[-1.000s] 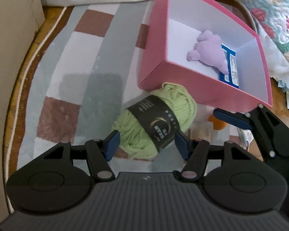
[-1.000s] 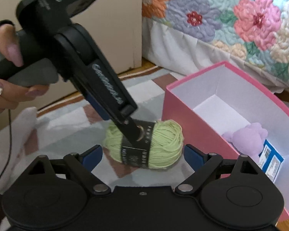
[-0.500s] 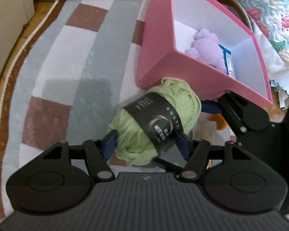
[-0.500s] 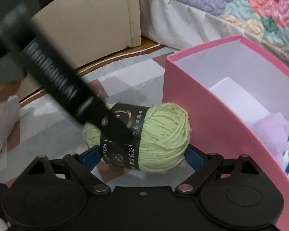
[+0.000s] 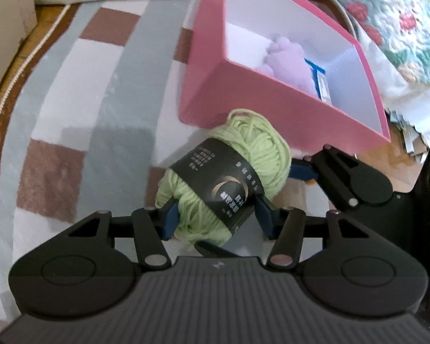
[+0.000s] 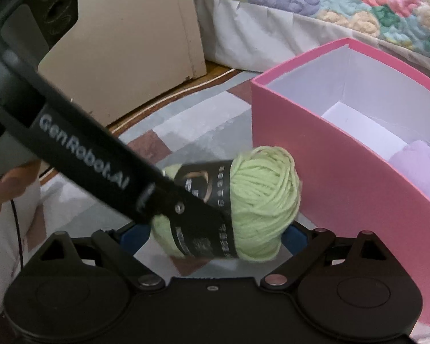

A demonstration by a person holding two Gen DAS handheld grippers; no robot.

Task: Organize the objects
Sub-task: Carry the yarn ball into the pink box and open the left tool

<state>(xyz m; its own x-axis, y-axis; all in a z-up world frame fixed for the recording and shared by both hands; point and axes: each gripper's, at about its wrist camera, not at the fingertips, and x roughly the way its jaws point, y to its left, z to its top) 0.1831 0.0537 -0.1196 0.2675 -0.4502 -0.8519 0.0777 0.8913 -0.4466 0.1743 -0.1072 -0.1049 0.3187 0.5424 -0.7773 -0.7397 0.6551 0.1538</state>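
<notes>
Both grippers, left (image 5: 216, 218) and right (image 6: 215, 236), had closed in and clamped the green yarn skein (image 5: 229, 183), now lifted toward the pink box (image 5: 272, 111) at 1 o'clock.

A wooden floor (image 5: 398, 172) carries a round rug (image 5: 80, 120) patterned in grey, white and brown blocks, edged with a pale cord. On the rug's far right stands an open pink box (image 5: 272, 114). Right of the box, paper scraps (image 5: 410, 137) lie on the bare boards. A beige cabinet (image 6: 134, 37) stands at the rug's far left edge.
</notes>
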